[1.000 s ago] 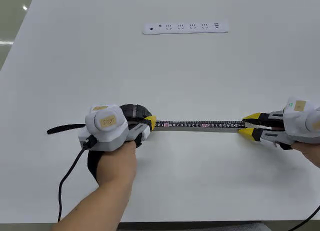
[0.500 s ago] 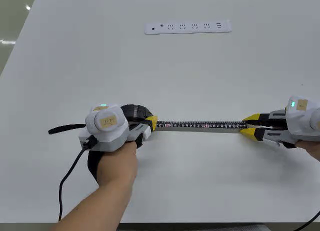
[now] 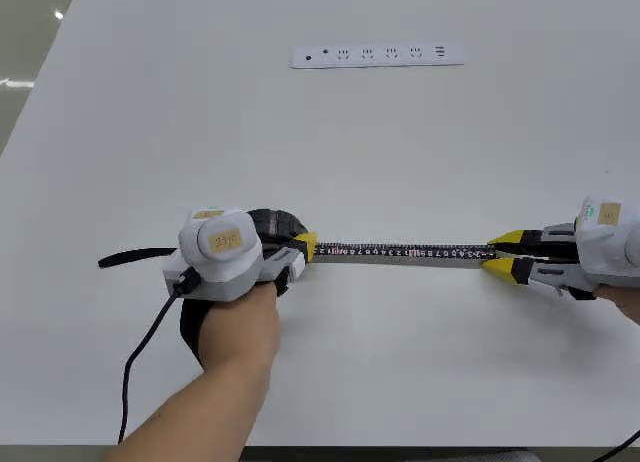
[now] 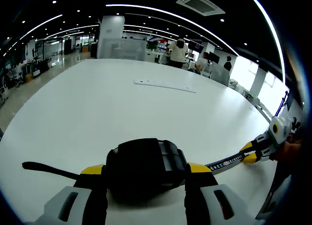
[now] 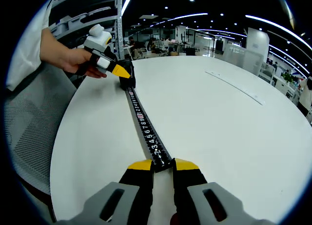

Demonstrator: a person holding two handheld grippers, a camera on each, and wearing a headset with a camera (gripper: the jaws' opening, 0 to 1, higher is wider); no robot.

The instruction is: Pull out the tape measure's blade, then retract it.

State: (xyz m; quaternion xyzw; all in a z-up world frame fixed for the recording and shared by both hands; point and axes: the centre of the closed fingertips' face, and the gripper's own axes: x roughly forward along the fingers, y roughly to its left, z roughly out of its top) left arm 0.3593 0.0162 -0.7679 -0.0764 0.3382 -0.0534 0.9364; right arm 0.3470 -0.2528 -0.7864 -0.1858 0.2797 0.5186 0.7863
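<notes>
left tool [image 3: 296, 250]: we're clamped around the tape measure [image 3: 270, 224], which sits on the white desk [image 3: 330, 142] | right tool [image 3: 505, 254]: pinched on the end of the blade [image 3: 400, 251] | blade: pulled out, lying straight along the desk between both tools

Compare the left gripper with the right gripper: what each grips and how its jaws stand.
The left gripper clamps the black tape measure case; the right gripper pinches the end of the drawn-out blade. The left gripper's jaws stand wide apart around the case; the right gripper's jaws are nearly together on the thin blade. Both have yellow-tipped jaws, sit low over the white table, and face each other along the blade.
</notes>
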